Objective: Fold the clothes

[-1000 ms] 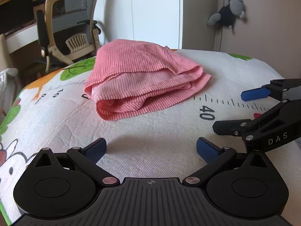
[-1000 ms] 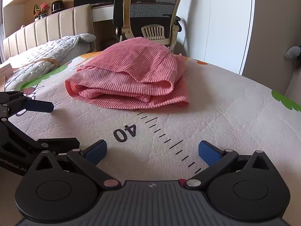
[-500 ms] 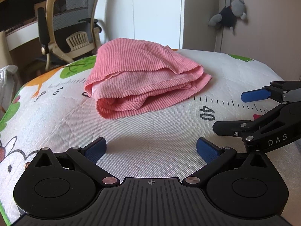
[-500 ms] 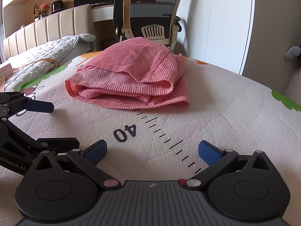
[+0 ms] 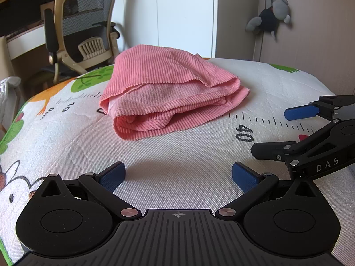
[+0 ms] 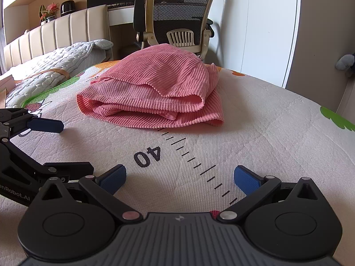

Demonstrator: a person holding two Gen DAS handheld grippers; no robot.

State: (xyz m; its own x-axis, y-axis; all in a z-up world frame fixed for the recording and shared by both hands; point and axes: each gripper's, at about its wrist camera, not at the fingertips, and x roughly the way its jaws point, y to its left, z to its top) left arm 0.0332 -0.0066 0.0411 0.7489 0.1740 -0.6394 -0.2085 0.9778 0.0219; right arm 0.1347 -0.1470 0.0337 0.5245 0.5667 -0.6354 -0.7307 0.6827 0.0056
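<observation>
A pink ribbed garment [image 5: 170, 93] lies folded in a thick bundle on a white printed mat [image 5: 177, 155]; it also shows in the right wrist view [image 6: 155, 90]. My left gripper [image 5: 177, 176] is open and empty, low over the mat, short of the bundle's near edge. My right gripper [image 6: 179, 177] is open and empty, over the printed "40" [image 6: 147, 156]. Each gripper shows in the other's view: the right gripper's blue fingers [image 5: 301, 112] at the right edge, the left gripper's blue fingers [image 6: 45, 125] at the left edge.
The mat [image 6: 266, 137] covers a bed and drops off at its far and right edges. An office chair [image 5: 82, 31] stands behind the bed. A grey quilt [image 6: 51, 66] and padded headboard [image 6: 55, 35] lie at the left. A plush toy [image 5: 270, 17] hangs on the wall.
The left wrist view has shifted slightly, so the garment sits a little further right in it. The right gripper and the garment have not moved. Both grippers stay open.
</observation>
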